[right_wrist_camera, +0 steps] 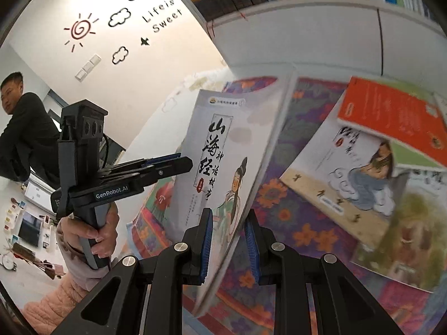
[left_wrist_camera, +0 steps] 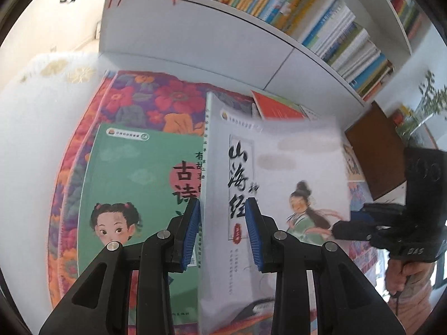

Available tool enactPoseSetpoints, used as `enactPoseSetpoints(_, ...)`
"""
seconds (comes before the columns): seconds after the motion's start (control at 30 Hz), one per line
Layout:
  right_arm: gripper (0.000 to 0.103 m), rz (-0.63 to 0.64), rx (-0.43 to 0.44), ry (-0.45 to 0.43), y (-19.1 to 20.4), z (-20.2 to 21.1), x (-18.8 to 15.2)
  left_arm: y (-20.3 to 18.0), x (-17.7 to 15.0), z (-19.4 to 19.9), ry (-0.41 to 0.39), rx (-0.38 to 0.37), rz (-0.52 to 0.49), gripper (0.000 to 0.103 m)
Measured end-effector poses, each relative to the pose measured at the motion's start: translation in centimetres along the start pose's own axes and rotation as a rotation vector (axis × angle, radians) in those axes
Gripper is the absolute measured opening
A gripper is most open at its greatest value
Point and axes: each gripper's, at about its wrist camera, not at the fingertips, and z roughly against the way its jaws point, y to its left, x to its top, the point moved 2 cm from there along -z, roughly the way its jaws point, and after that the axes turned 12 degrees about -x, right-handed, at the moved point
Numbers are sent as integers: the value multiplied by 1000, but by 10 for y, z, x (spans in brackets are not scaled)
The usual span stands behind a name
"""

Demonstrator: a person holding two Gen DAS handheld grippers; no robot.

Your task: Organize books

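Left claw [left_wrist_camera: 223, 217]: closed on the spine edge of the white book [left_wrist_camera: 279, 173], blue pads [left_wrist_camera: 192, 231] pressed to both sides.
White book: held raised and tilted over the floral cloth [left_wrist_camera: 156, 97].
Green book [left_wrist_camera: 134, 184]: laid flat on the cloth, partly covered by the white book.
Orange book [left_wrist_camera: 276, 106]: seen behind the white book.
Right claw [left_wrist_camera: 339, 229]: clamped on the white book's right edge.
Bookshelf [left_wrist_camera: 251, 42]: filled with colourful books, set behind the cloth.
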Motion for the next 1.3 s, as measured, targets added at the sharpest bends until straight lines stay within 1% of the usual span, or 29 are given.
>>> enactPoseSetpoints(0.1,23,-32,63,39,7,-13,6,5,6,7,-18,27,-4,30)
enactPoseSetpoints(0.2,23,-33,120,62,21,-19,13,9,11,22,-56,49,-12,30)
enactPoseSetpoints(0.3,23,1,108,56,34,-26,19,23,16,36,-90,42,18,30)
enactPoseSetpoints(0.37,23,-7,136,71,40,-37,25,35,18,45,-111,48,38,30)
enactPoseSetpoints(0.5,23,-8,157,84,48,-57,33,62,19,57,-148,59,89,30)
enactPoseSetpoints(0.57,23,-12,168,82,51,-64,37,71,17,56,-145,77,100,30)
enactPoseSetpoints(0.67,23,-12,150,77,50,-75,39,85,11,48,-127,65,130,30)
enactPoseSetpoints(0.8,23,-34,140,104,44,-91,38,100,4,36,-103,64,160,30)
enactPoseSetpoints(0.87,23,-43,132,114,42,-96,38,102,3,34,-108,86,155,30)
enactPoseSetpoints(1.0,23,-55,131,125,34,-100,35,106,1,33,-107,82,151,30)
enactPoseSetpoints(1.2,23,-67,98,150,28,-108,29,112,-3,28,-93,89,159,30)
enactPoseSetpoints(1.3,23,-75,104,149,27,-109,27,113,-3,27,-90,92,160,30)
